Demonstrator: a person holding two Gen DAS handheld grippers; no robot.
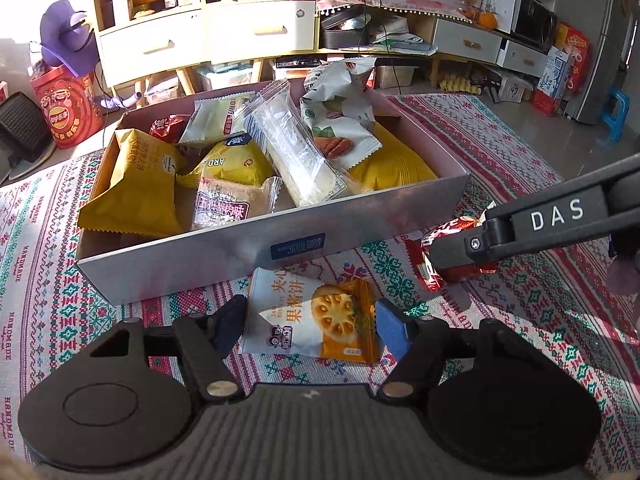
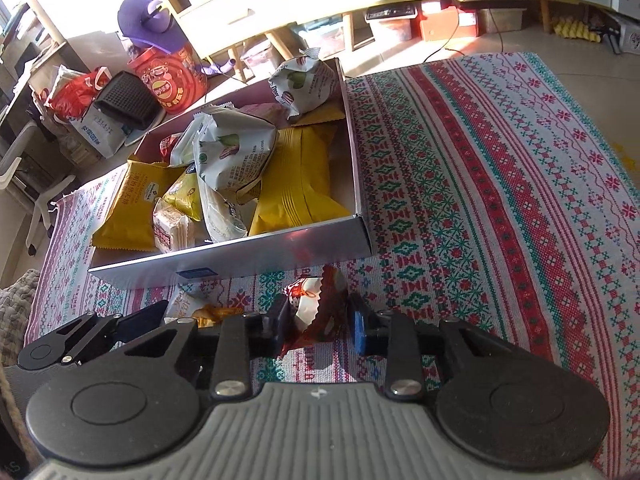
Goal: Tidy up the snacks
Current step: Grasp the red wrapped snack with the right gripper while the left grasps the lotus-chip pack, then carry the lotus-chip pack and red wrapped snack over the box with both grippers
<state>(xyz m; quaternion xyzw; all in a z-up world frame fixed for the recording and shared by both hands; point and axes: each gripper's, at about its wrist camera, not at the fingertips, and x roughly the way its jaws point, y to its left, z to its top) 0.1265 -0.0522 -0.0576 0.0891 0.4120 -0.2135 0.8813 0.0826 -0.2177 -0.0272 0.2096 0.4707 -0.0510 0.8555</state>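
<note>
A silver box point(image 1: 224, 256) full of snack packets stands on the patterned cloth; it also shows in the right wrist view point(image 2: 320, 240). My left gripper point(image 1: 308, 324) is open around a white-and-orange biscuit packet point(image 1: 316, 320) lying in front of the box, pads beside its edges. My right gripper point(image 2: 320, 322) straddles a red foil snack point(image 2: 316, 308) on the cloth, jaws open and close to its sides. The red snack point(image 1: 444, 248) and the right gripper's arm show at the right of the left wrist view.
The woven red-green-white tablecloth point(image 2: 500, 200) covers the table to the right of the box. Behind stand yellow-and-white drawer cabinets point(image 1: 248, 32), a red chips tub point(image 1: 68, 112) and a purple hat point(image 1: 64, 36).
</note>
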